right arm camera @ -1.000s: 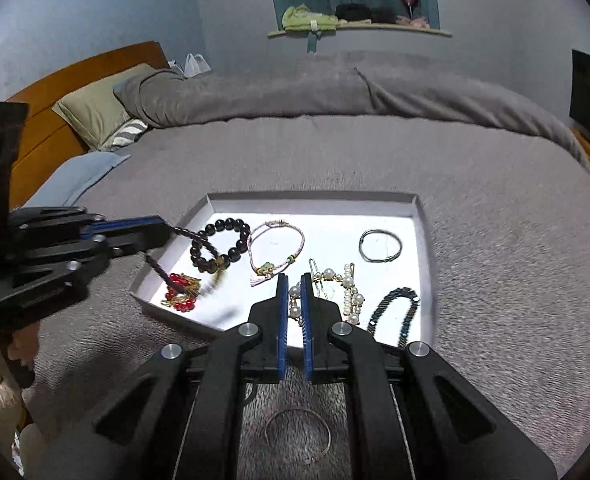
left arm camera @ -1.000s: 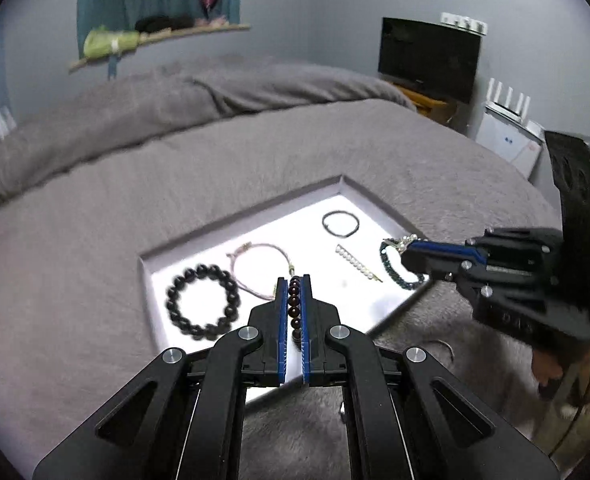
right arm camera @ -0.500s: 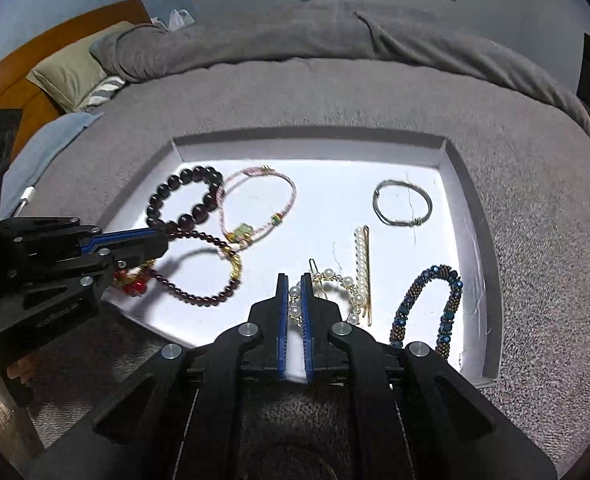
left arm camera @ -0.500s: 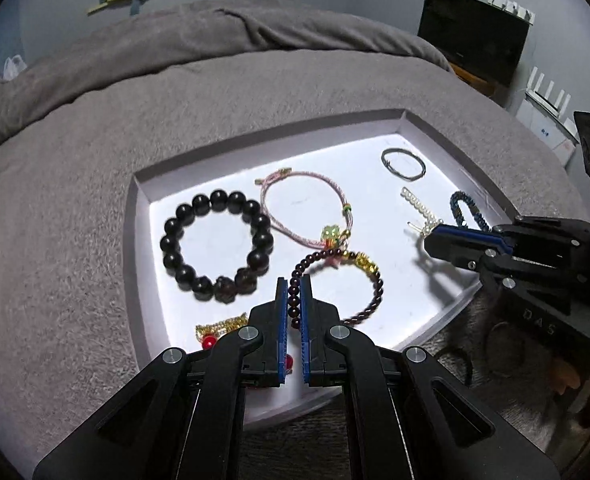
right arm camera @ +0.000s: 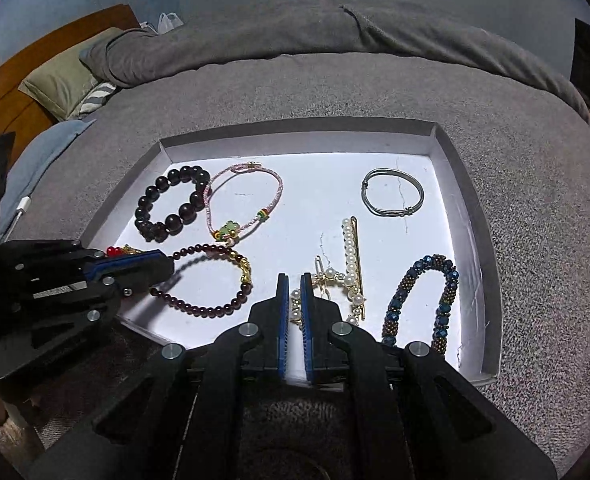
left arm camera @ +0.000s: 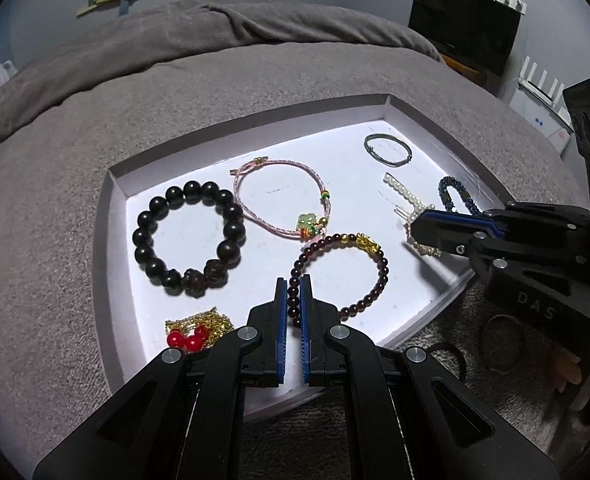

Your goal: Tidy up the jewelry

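Note:
A white tray (left arm camera: 113,208) (right arm camera: 491,280) lies on the grey bed. My left gripper (left arm camera: 293,300) (right arm camera: 163,266) is shut on a dark red bead bracelet with a gold charm (left arm camera: 375,280) (right arm camera: 215,308), which rests on the tray floor. My right gripper (right arm camera: 294,300) (left arm camera: 415,230) is shut on a pearl and gold piece (right arm camera: 347,292) (left arm camera: 423,248), also resting in the tray. Also in the tray are a black bead bracelet (left arm camera: 191,236) (right arm camera: 171,208), a pink cord bracelet (left arm camera: 283,200) (right arm camera: 247,200), a thin metal bangle (left arm camera: 387,148) (right arm camera: 393,196), a blue beaded bracelet (right arm camera: 419,304) (left arm camera: 455,196) and a red and gold piece (left arm camera: 195,330).
Dark rings (left arm camera: 499,340) and a hair tie (left arm camera: 447,358) lie on the bed by the tray's near right corner. A folded grey duvet (left arm camera: 235,28) and pillows (right arm camera: 67,84) lie at the far side. A monitor (left arm camera: 463,24) stands at the right.
Both grippers have come down and closer over the tray. The red bead bracelet and the pearl piece, earlier hanging from the fingers, now lie on the tray floor.

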Action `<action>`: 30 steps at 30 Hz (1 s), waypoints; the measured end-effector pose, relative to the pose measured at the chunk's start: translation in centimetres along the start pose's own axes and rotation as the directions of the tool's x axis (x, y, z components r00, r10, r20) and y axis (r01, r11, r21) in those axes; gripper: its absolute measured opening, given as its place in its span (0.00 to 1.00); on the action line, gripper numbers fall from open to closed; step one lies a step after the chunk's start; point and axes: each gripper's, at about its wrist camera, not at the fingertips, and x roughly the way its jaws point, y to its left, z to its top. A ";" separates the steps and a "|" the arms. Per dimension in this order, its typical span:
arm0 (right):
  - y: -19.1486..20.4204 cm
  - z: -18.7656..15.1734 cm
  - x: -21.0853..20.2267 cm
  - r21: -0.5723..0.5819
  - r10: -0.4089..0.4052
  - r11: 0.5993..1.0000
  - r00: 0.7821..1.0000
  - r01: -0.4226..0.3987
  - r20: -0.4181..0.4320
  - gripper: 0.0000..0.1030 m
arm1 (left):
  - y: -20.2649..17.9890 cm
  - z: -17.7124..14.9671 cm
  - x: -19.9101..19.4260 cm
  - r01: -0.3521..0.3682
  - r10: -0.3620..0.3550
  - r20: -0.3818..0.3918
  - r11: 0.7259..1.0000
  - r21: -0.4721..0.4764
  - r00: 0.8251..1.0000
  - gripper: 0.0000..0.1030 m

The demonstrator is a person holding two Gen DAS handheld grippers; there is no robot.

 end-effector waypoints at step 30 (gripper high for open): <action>-4.8 -3.9 -10.0 0.107 -0.104 0.990 0.985 0.090 0.139 0.40 | -1.3 -3.6 -7.3 -0.034 0.032 0.101 0.999 0.012 0.994 0.38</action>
